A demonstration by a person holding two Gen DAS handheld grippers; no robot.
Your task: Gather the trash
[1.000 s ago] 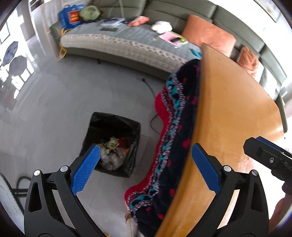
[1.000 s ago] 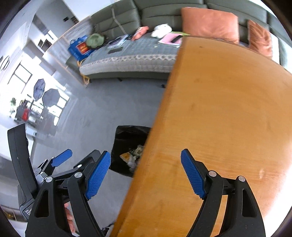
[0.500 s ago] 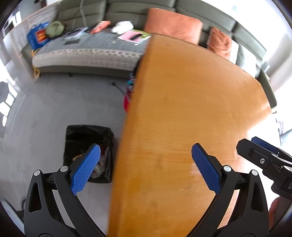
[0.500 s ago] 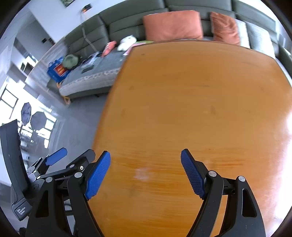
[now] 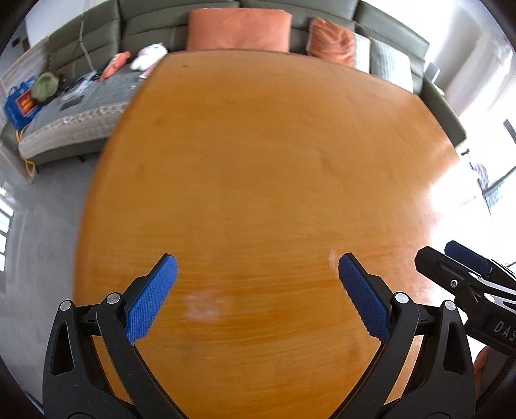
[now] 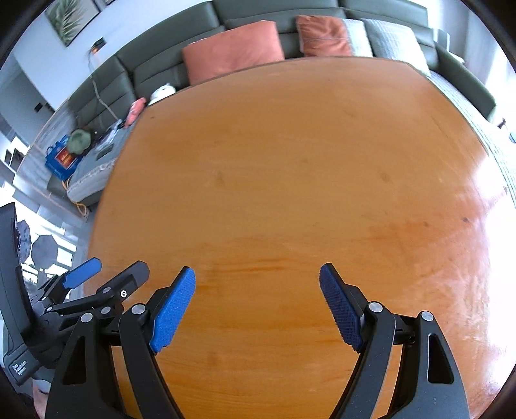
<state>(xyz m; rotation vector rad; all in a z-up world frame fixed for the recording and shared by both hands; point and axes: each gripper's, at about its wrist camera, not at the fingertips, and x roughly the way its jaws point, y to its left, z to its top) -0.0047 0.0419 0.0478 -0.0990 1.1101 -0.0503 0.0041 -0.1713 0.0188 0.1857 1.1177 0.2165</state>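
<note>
Left gripper (image 5: 257, 270) and right gripper (image 6: 257, 283) hung side by side over the wooden table (image 6: 290, 161), lower frame, both with blue pads (image 5: 151, 301) spread apart, holding nothing.

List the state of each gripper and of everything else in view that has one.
left gripper: open, holding nothing, above the table.
right gripper: open, holding nothing, above the table.
wooden table: bare where visible, faint whitish smudge near the left gripper.
orange cushions: propped upright against the sofa back.
sofa: cluttered with small items on its seat.
</note>
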